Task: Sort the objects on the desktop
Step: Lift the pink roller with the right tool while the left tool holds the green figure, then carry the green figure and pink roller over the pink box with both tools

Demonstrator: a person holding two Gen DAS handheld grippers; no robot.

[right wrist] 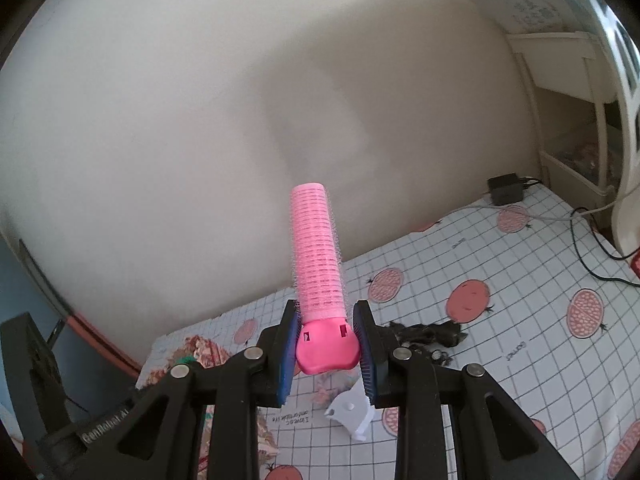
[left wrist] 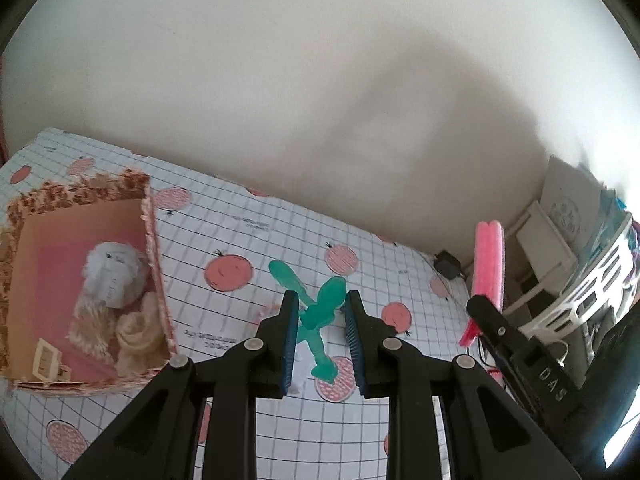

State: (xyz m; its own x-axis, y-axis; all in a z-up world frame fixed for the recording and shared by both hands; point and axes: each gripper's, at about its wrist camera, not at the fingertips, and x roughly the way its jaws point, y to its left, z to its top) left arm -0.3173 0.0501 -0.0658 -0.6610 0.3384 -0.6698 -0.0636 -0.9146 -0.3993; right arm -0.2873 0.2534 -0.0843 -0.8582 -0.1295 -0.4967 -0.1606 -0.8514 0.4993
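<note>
A: Transport step: right gripper (right wrist: 326, 354) clamping pink hair roller (right wrist: 316, 252); left gripper (left wrist: 322, 330) gripping green clip (left wrist: 318, 312) above tabletop (left wrist: 224, 224).

B: Next: carrying toward floral box (left wrist: 150, 216), then releasing.

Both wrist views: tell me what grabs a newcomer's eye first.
The bright pink bristly hair roller stands out, clamped by its smooth pink handle in the right gripper against the pale wall. Next, the translucent green plastic clip held in the left gripper above the fruit-print checked tablecloth, with the floral cardboard box on its left.
</note>
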